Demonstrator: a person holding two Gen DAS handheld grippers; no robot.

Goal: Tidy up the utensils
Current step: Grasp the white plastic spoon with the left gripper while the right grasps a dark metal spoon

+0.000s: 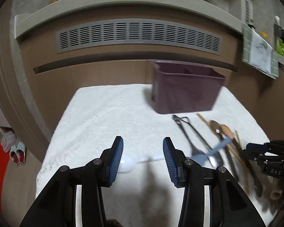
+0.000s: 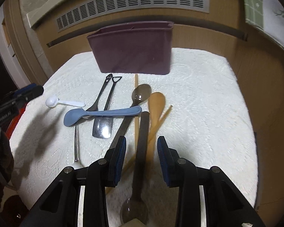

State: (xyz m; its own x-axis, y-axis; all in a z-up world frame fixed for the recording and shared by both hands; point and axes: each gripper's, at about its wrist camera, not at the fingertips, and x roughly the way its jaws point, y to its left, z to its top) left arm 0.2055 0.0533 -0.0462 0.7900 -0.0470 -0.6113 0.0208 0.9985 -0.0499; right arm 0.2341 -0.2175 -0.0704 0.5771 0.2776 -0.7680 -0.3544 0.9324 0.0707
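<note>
left hand-held gripper (image 1: pixel 143 158): jaws wide apart, nothing pinched, hanging over the white scoop (image 1: pixel 127 165) that lay just below its tips

right hand-held gripper (image 2: pixel 141 158): jaws apart, straddling the dark long handle (image 2: pixel 142 141), pads not touching it as far as I could see

utensils: pile on the white-covered worktop (image 2: pixel 208 104), blue spatula (image 2: pixel 96 114) lying across the black-handled ones

purple bin (image 2: pixel 132 51): stood at the far edge, past the pile, well beyond both tips
</note>
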